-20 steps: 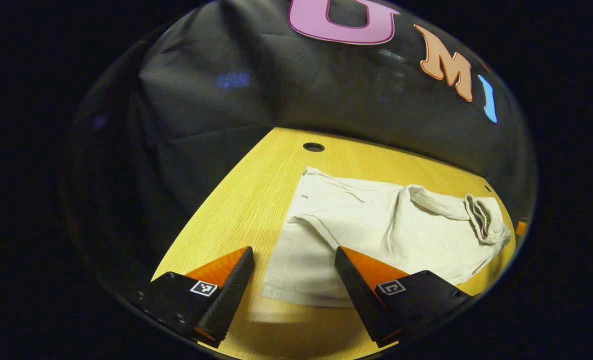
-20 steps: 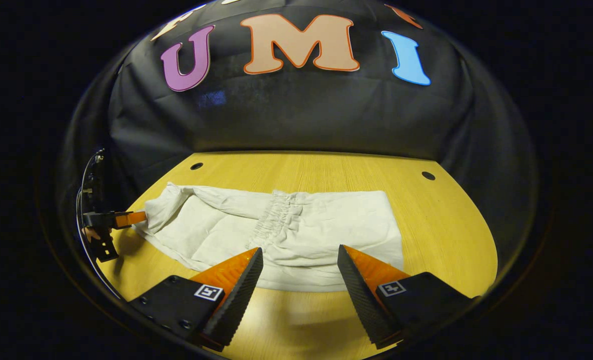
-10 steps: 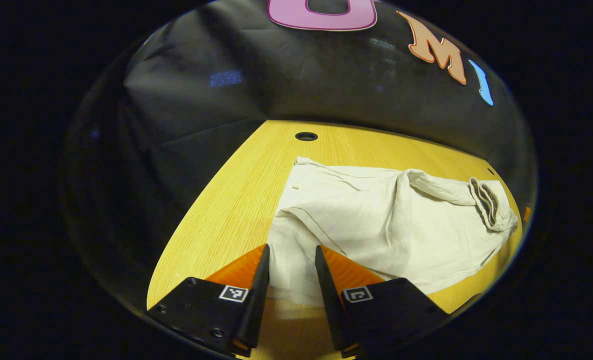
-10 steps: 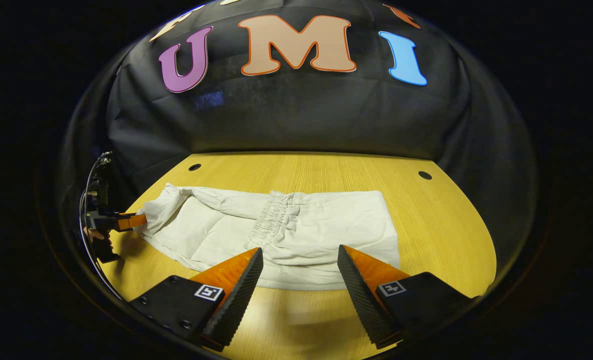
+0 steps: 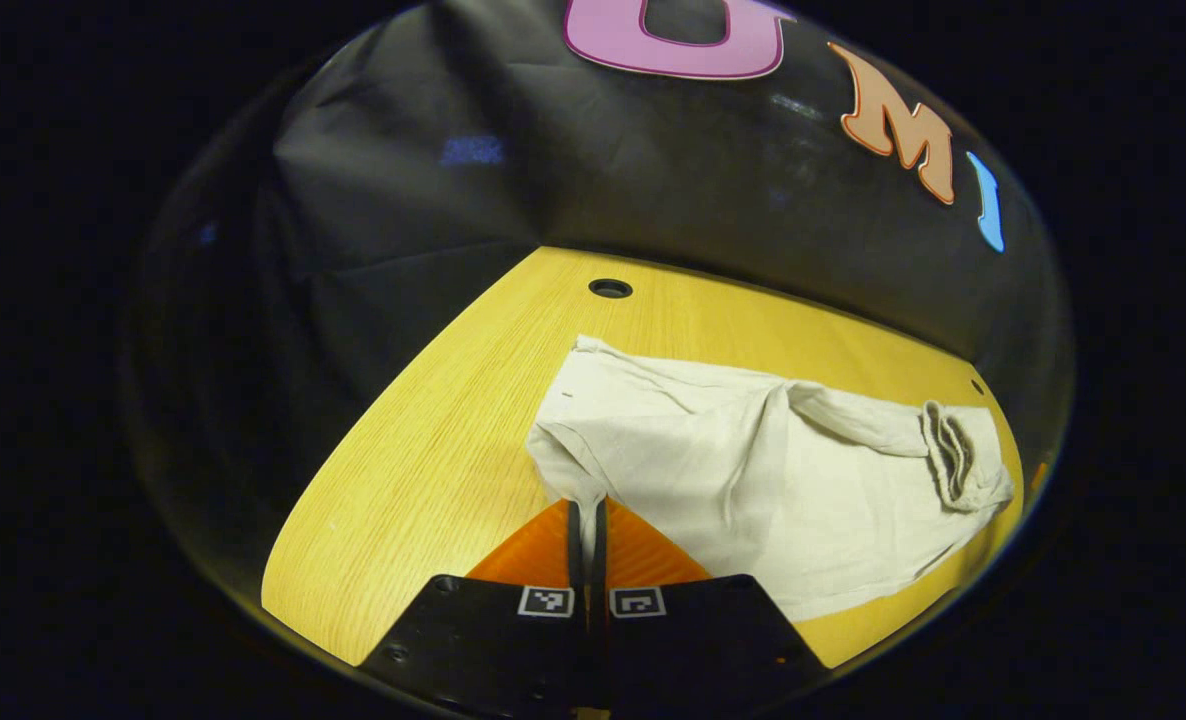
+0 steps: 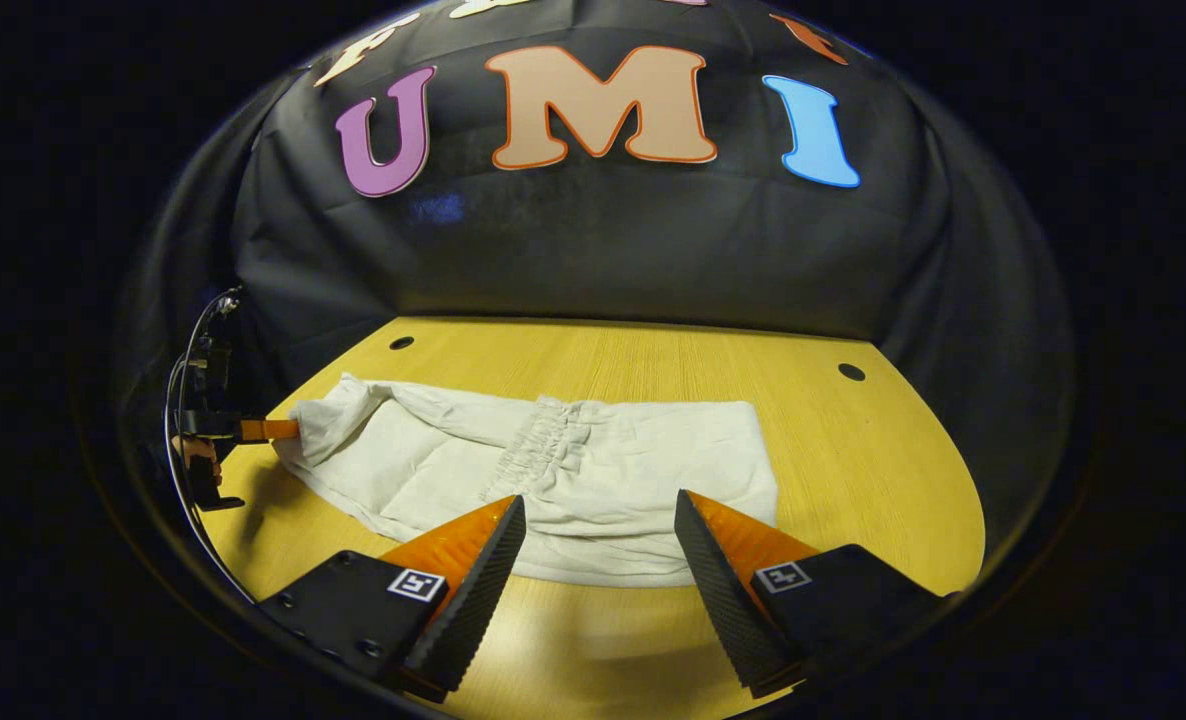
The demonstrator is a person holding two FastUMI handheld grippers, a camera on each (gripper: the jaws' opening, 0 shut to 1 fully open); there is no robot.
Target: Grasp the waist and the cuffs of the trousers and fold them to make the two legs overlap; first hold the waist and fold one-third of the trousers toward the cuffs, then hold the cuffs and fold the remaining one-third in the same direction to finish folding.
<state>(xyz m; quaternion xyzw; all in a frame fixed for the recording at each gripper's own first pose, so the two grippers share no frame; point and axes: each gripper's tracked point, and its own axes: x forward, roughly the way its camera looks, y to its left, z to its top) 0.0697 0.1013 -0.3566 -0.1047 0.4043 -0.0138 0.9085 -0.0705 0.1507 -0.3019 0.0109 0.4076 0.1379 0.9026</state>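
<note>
The white trousers (image 5: 753,480) lie on the wooden table (image 5: 423,450), with the gathered elastic waist (image 5: 948,455) folded over onto the legs. My left gripper (image 5: 586,515) is shut on the near cuff corner, and the cloth pulls up into a peak between its fingers. In the right gripper view the trousers (image 6: 593,470) stretch across the table with the waist (image 6: 543,440) lying mid-length. The left gripper (image 6: 271,430) pinches the cuff end at the far left, a hand behind it. My right gripper (image 6: 598,510) hovers open over the near edge of the cloth, holding nothing.
The table (image 6: 853,480) has round cable holes at the back (image 5: 610,288) (image 6: 401,342) (image 6: 851,372). Black cloth walls close in behind and to the sides. Bare wood lies to the right of the trousers and along the front edge.
My left gripper went from open to shut on the cuff corner and has raised it slightly. The right gripper stayed open and barely moved.
</note>
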